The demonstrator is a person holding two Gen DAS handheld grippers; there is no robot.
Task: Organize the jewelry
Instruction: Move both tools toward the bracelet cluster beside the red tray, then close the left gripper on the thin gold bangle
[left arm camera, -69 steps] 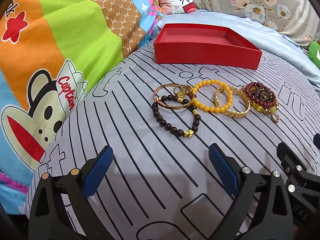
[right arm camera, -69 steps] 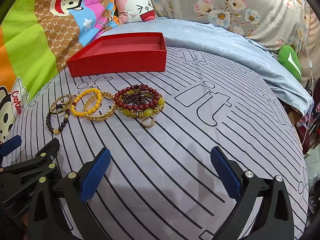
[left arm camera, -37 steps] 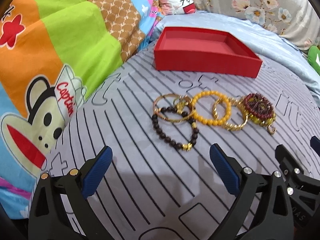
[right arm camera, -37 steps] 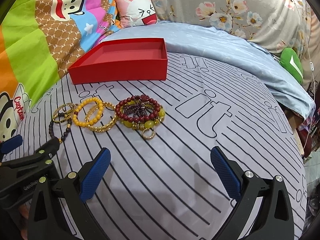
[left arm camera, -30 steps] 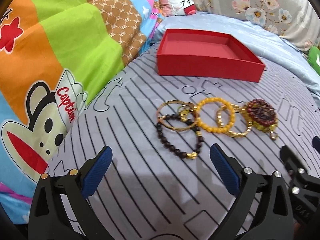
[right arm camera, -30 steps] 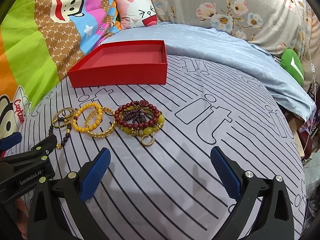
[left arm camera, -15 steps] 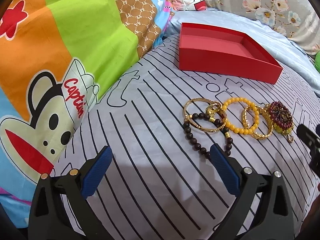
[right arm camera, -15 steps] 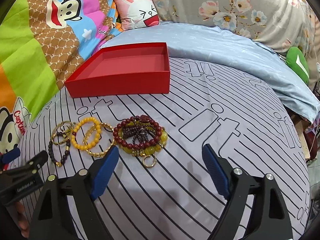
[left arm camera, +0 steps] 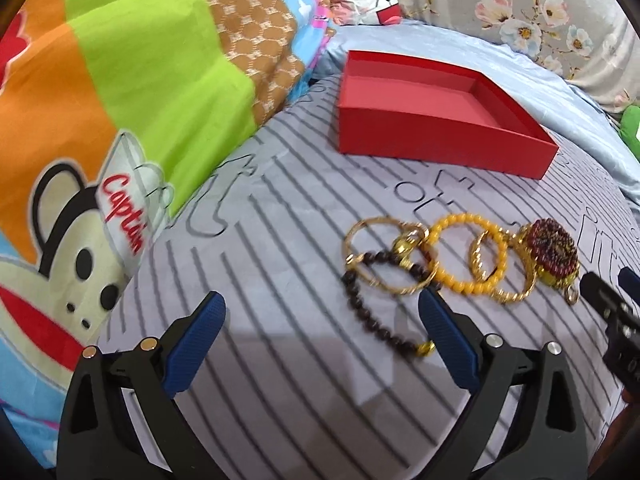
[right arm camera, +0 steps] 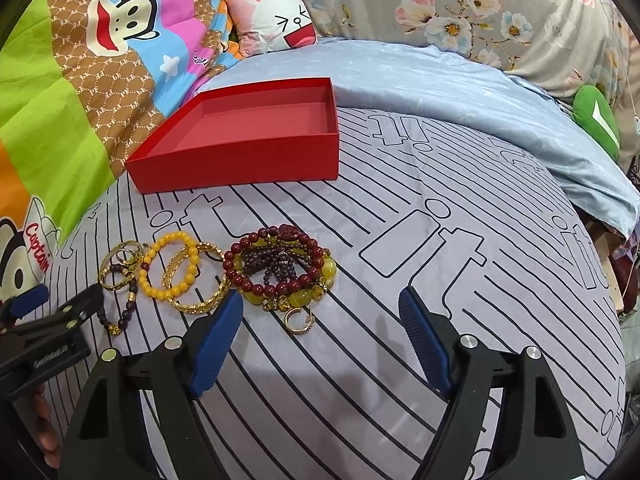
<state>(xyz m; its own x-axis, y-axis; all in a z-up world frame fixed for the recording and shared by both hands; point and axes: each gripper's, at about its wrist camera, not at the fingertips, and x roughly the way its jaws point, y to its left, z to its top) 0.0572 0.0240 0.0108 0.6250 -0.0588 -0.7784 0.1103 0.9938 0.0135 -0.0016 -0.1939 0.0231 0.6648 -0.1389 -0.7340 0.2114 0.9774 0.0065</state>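
Note:
An empty red box sits on the striped grey bedsheet. In front of it lies a row of jewelry: a thin gold bangle, a dark bead bracelet, a yellow bead bracelet, a gold chain bangle, a pile of red and yellow-green bead bracelets and a small gold ring. My left gripper is open and empty, left of the dark beads. My right gripper is open and empty, its fingers either side of the gold ring.
A colourful cartoon monkey blanket rises on the left. A pink pillow and floral fabric lie behind the box. A light blue sheet covers the far right. The bed edge drops off at right.
Both grippers have moved forward toward the jewelry. The left view has swung left, so the jewelry sits further right. The right gripper has closed in on the bead pile and ring.

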